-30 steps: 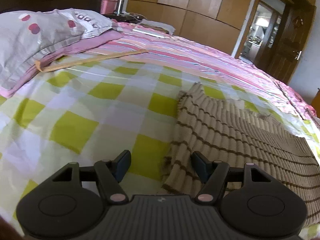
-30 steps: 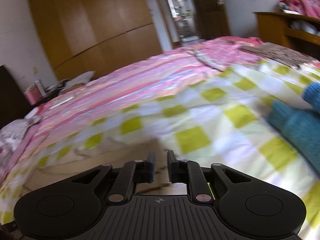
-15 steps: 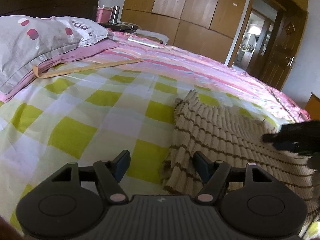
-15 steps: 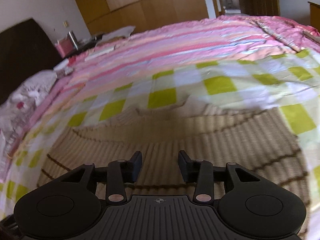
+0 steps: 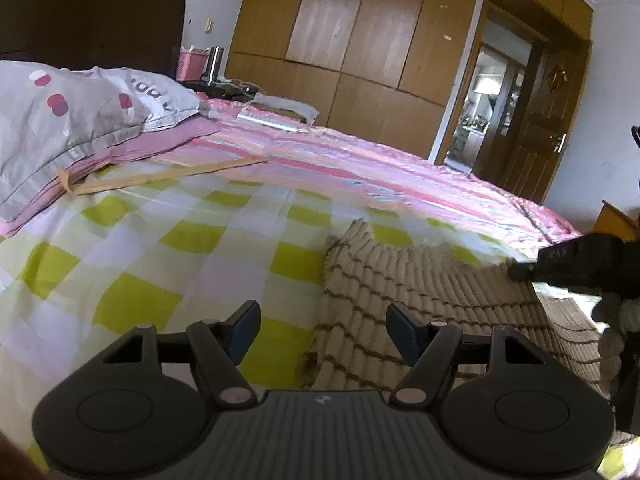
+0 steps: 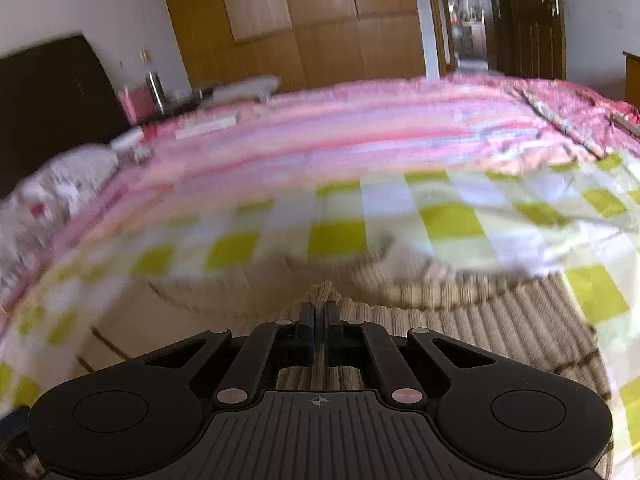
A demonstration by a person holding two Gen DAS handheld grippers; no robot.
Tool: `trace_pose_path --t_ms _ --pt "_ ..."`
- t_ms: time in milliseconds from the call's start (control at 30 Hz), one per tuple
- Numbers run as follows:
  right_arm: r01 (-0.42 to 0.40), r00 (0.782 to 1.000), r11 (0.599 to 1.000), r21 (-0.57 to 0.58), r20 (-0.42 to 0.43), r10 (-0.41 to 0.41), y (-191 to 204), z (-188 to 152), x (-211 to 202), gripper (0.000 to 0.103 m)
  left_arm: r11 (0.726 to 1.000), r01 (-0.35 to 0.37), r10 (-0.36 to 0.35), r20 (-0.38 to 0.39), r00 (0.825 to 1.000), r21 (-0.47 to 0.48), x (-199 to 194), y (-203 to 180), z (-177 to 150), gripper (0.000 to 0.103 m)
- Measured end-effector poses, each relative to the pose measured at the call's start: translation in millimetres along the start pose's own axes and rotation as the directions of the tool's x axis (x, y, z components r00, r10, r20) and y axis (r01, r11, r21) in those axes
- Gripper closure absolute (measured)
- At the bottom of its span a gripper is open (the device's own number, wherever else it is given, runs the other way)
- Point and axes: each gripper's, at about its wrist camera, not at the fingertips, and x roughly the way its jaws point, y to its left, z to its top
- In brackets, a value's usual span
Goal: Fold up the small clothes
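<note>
Right gripper (image 6: 319, 316) has just closed, pinching a ridge of the beige striped knit sweater (image 5: 420, 304) lying on the checked bed sheet (image 5: 180, 248); left gripper (image 5: 320, 328) waits open over its edge, so folding can begin.

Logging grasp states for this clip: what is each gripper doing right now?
Left gripper: jaws open, holding nothing.
Right gripper: jaws shut on a pinch of the striped beige sweater.
</note>
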Motion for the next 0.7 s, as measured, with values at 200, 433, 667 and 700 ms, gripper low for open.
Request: trace_pose_path --t_ms 200,433,667,700 --pt "-0.010 0.993 0.995 0.098 0.114 -0.002 -6.6 14.2 1.9 0.100 0.999 0.011 -0.010 -0.009 1.000 0.040 5.6 -4.5 -2.8 0.028" --pt "0.088 0.996 0.995 0.053 0.029 -0.090 -6.4 -2.1 44.3 0.099 0.994 -0.091 0.098 -0.101 0.990 0.067 26.6 1.5 -11.2 0.026" --pt "0.095 0.995 0.995 0.027 0.005 -0.096 -3.7 -2.0 34.7 0.091 0.995 -0.088 0.092 -0.108 0.990 0.040 25.9 6.4 -11.0 0.026" --pt "0.090 0.996 0.995 0.036 0.022 -0.091 -1.8 -0.7 29.0 0.090 0.996 -0.086 0.090 -0.109 0.990 0.038 25.6 6.2 -11.0 0.026"
